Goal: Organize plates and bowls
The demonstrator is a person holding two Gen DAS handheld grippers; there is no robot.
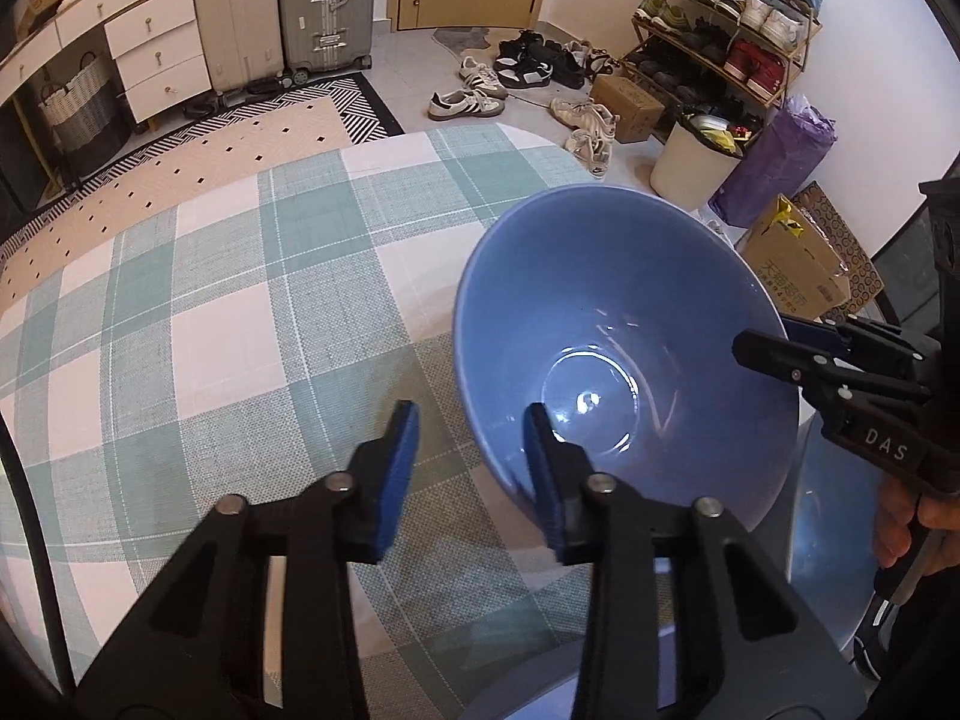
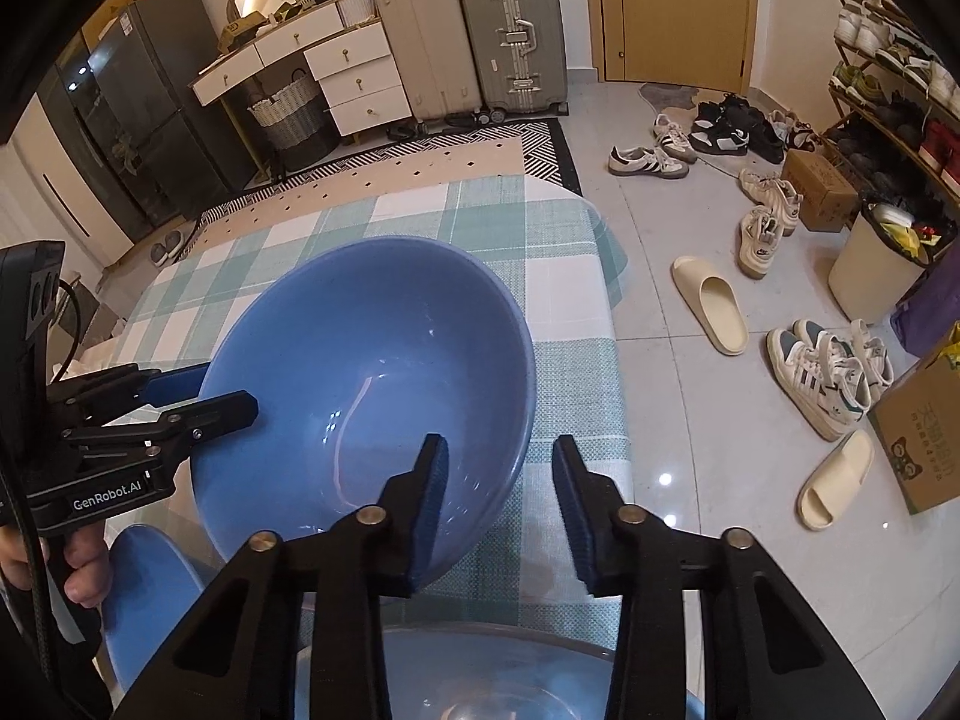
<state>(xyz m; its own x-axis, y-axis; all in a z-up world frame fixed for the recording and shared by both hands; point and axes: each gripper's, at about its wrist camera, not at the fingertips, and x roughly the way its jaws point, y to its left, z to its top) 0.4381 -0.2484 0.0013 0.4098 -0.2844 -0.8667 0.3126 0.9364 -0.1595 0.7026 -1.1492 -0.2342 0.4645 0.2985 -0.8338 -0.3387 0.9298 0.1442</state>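
Note:
A large blue bowl (image 1: pixel 600 312) (image 2: pixel 372 348) is tilted over the checked tablecloth (image 1: pixel 240 300). My left gripper (image 1: pixel 471 456) straddles its left rim, one pad inside and one outside. In the right wrist view the left gripper (image 2: pixel 231 385) pinches that rim. My right gripper (image 2: pixel 501 468) straddles the opposite rim the same way. In the left wrist view the right gripper (image 1: pixel 762 342) is clamped over the rim. A blue plate (image 2: pixel 144 594) and a pale blue plate (image 2: pixel 480 678) (image 1: pixel 834 510) lie below the bowl at the near edge.
The table's right edge (image 2: pixel 618 312) drops to a tiled floor strewn with shoes and slippers (image 2: pixel 714 306). A bin (image 2: pixel 870 276), cardboard boxes (image 2: pixel 918 438) and a shoe rack (image 1: pixel 720 18) stand to the right. Suitcases (image 2: pixel 468 30) and drawers stand beyond the table.

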